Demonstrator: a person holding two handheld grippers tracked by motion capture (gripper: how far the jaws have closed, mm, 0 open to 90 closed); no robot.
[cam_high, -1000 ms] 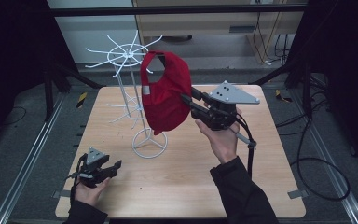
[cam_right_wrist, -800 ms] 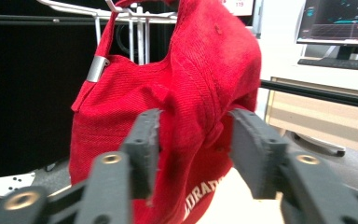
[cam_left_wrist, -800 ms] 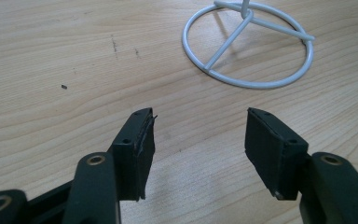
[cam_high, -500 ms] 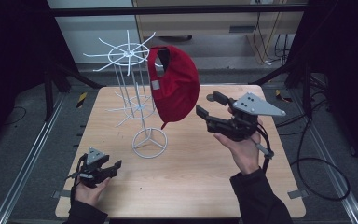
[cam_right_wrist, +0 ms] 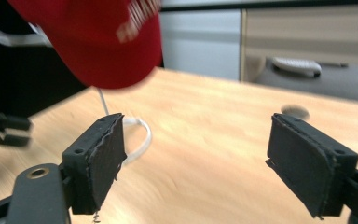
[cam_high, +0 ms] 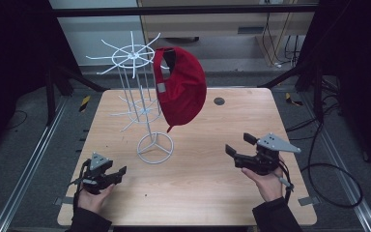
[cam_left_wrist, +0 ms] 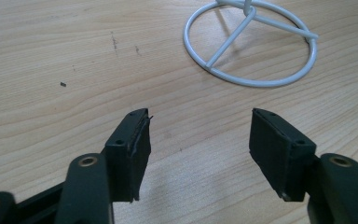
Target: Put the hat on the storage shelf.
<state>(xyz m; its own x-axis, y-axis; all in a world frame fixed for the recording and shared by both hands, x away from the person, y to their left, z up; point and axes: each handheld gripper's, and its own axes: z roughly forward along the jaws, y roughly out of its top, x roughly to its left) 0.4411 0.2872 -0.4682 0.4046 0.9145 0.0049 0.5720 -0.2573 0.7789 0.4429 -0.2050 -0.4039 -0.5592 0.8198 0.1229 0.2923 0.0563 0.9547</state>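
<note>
A red cap (cam_high: 183, 87) hangs from a top arm of the white wire rack (cam_high: 133, 55), free of both grippers. The rack's ring base (cam_high: 155, 147) rests on the wooden table (cam_high: 207, 193). My right gripper (cam_high: 238, 144) is low over the table, right of the rack. Its jaws have just been opening and stand wide with nothing between them. In the right gripper view the cap (cam_right_wrist: 98, 42) hangs beyond the gripper (cam_right_wrist: 196, 158). My left gripper (cam_high: 120, 175) rests at the front left. Its jaws have also just been opening and are empty; they (cam_left_wrist: 200, 135) point at the ring base (cam_left_wrist: 251, 81).
A small dark round disc (cam_high: 219, 101) is set in the table behind the cap. Metal frame rails (cam_high: 29, 159) run along the table's left side, and cables (cam_high: 328, 169) lie on the floor at the right. Cabinets stand behind the table.
My right gripper has let go of the red cap, opened wide and dropped down and to the right. The cap has swung onto the rack's arm. The left hand has stayed in place.
</note>
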